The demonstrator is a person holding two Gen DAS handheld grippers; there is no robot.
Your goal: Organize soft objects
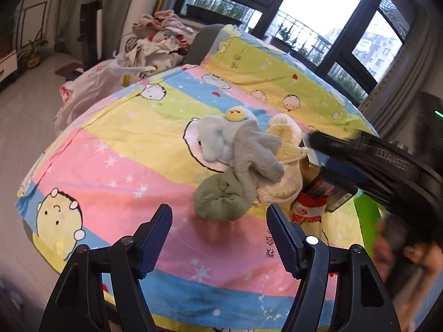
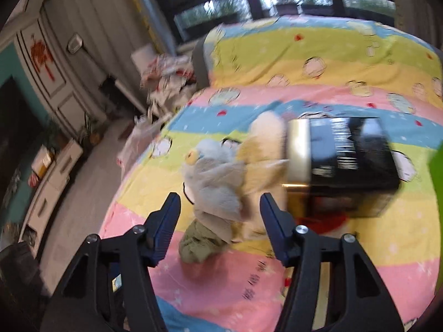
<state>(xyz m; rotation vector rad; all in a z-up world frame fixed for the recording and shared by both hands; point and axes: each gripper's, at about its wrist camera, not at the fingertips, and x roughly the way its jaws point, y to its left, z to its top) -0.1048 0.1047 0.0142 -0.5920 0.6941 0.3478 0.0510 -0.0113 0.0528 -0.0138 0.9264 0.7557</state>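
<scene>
1. Left gripper (image 1: 218, 238): spread, nothing between the pads, hovering above the pink stripe of the bed sheet (image 1: 116, 149) just short of the sock pile.
2. Right gripper (image 2: 220, 221): likewise spread and empty, aimed at the same pile from a slightly different angle; view blurred, so finer detail cannot be told.
3. Directly ahead: a heap of soft socks on the bed — a rolled green sock (image 1: 216, 199) nearest, a grey sock (image 1: 254, 155) draped over it, a pale blue fluffy sock (image 1: 213, 141) with a small yellow face patch behind, and a cream fuzzy sock (image 1: 288, 166) to the right.
4. Beside the heap, touching the cream sock: a black box (image 2: 346, 155), with a red-and-white packet (image 1: 307, 207) under its near edge.
5. Handling, by judgement: light, limp, compressible, not fragile; likely to drag neighbours along, since tangled.
6. Best hold, by judgement: the green roll, pinched across its bulging middle, as nearest and most compact; otherwise the grey sock's free hanging end.
7. Further out: a clothes pile (image 1: 163, 38) beyond the bed's far left edge, windows behind.
</scene>
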